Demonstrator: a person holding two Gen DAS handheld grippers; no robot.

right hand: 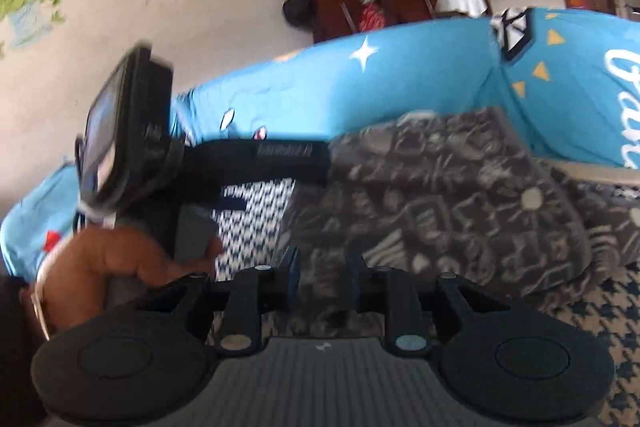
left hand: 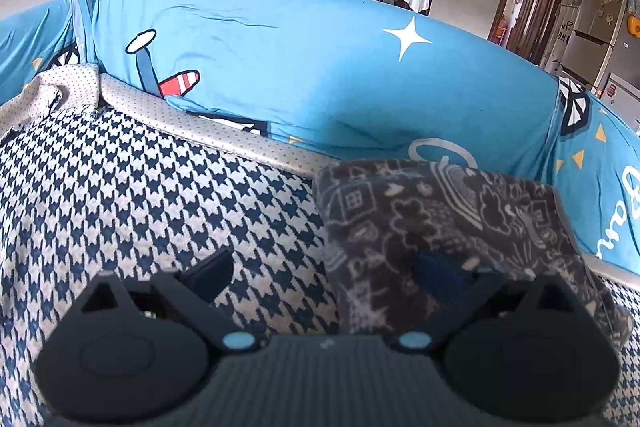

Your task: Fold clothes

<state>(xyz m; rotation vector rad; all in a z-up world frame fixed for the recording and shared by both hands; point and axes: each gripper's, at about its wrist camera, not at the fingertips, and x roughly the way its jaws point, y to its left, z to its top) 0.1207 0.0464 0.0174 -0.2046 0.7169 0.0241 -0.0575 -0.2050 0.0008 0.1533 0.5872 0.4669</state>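
Mid-fold: left gripper [left hand: 324, 267] gaping wide beside grey doodle-print fleece garment [left hand: 432, 219], right gripper [right hand: 323, 273] narrowed, unclear if pinching it; next likely needing a firm edge grab.

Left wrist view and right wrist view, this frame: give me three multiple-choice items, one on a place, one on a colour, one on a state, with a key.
1. Where does the grey patterned garment lie?
A. on the houndstooth cover
B. on a chair
C. on the floor

2. What colour is the cushion behind it?
A. red
B. bright blue
C. green

3. How do the left gripper fingers stand?
A. pressed together
B. spread wide apart
C. out of view

Key: 1 A, the garment rests on the checked cover below the cushion. 2 B, blue with a white star. 3 B, one finger over the cover, the other over the garment, a wide gap between.
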